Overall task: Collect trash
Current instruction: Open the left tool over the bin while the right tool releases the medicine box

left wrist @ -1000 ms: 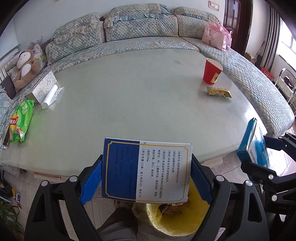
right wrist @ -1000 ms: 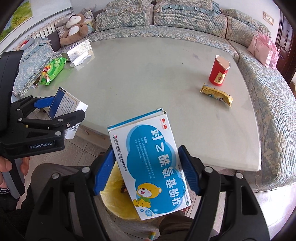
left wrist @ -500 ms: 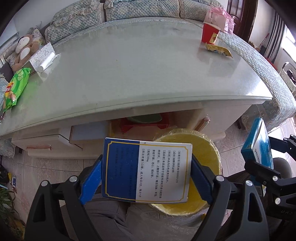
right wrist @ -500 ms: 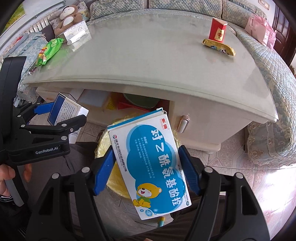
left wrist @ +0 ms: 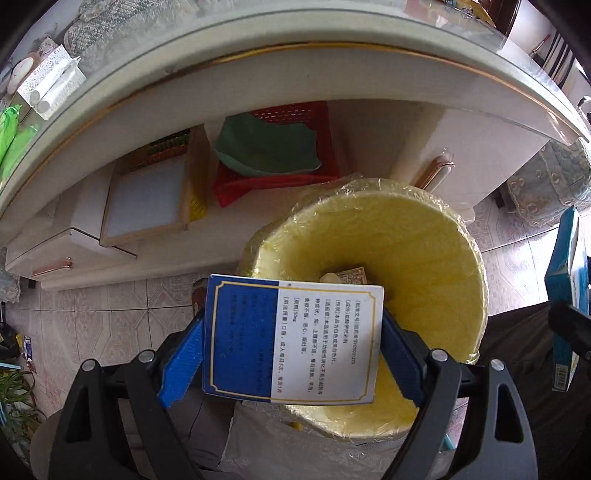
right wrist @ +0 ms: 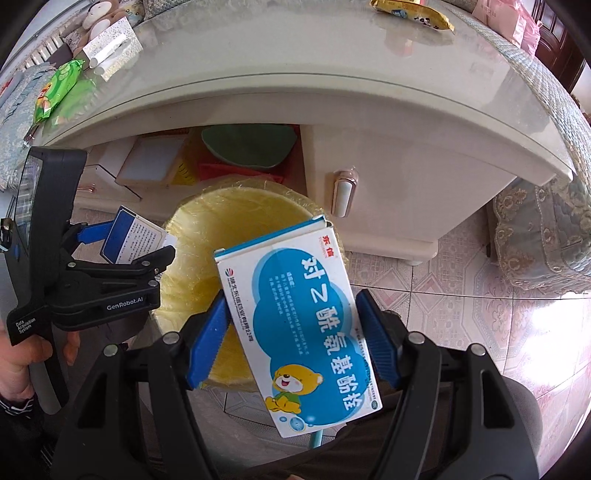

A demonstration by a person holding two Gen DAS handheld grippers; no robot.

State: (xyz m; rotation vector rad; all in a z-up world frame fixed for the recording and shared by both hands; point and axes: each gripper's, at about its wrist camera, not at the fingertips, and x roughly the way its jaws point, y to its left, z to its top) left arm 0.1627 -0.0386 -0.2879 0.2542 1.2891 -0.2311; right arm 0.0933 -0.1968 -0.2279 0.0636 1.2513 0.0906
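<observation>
Your left gripper is clamped on a blue-and-white box, its blue pads pressing the box's two side edges. It holds the box flat to the camera, printed side up, over the near left rim of the bin. The bin is lined with a yellow bag, and a few scraps lie at its bottom just past the box's top edge.

Your right gripper is clamped on a cartoon-bear box, white with a blue cloud print, held tilted with its top end leaning left. That box hangs over the near right part of the bin's mouth. In the right wrist view, the left gripper sits at the left with its box poking over the bin's left rim, and your left hand wraps its handle.

The bin stands on a tiled floor just in front of the table. On the shelf under the tabletop a red basket holds a green dish. A yellow wrapper and a green chip bag lie on the tabletop, well apart from both grippers.
</observation>
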